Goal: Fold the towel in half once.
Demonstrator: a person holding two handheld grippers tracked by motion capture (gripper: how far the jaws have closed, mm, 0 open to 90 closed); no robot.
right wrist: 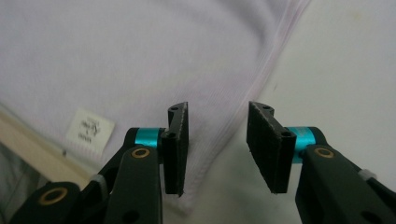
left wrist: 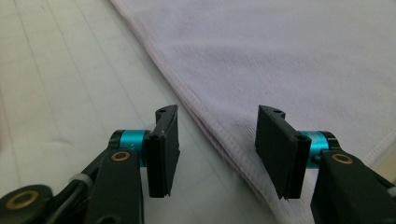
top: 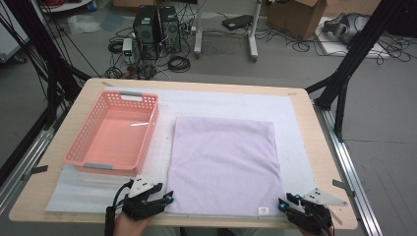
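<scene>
A lilac towel [top: 223, 164] lies flat on a white mat [top: 236, 101] on the wooden worktop [top: 322, 162], right of the middle, with its near edge along the near edge of the mat. A small white label [top: 263, 210] sits at its near right corner; the print on it is too small to read.

The left gripper [top: 167, 200] rests at the towel's near left corner. In the left gripper view its jaws stand apart, with the hemmed edge of the towel [left wrist: 215, 135] running between them and neither pad pressing on it. The right gripper [top: 284, 203] is at the near right corner, its jaws likewise parted with the corner hem [right wrist: 219, 140] between them, unheld. The bottom of the high view cuts off both hands.

An empty pink basket [top: 114, 132] stands left of the towel, just apart from it. Beyond the worktop, cables and computer towers [top: 157, 32] crowd the floor.
</scene>
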